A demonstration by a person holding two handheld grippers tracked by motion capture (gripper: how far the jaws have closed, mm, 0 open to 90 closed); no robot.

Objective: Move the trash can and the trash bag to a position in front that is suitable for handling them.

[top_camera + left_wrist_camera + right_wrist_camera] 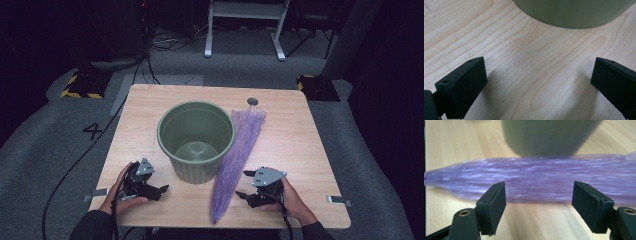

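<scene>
Between green bin (196,141) and table edge (280,226), purple bag (239,155); both hand-held grippers wide, empty.

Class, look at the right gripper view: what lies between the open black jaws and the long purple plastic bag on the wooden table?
Only bare wooden table separates the right gripper from the purple plastic bag, as the right gripper view shows.

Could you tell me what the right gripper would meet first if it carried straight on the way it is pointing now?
Most likely the purple bag lying just ahead of the right gripper; the green bin stands behind it.
</scene>
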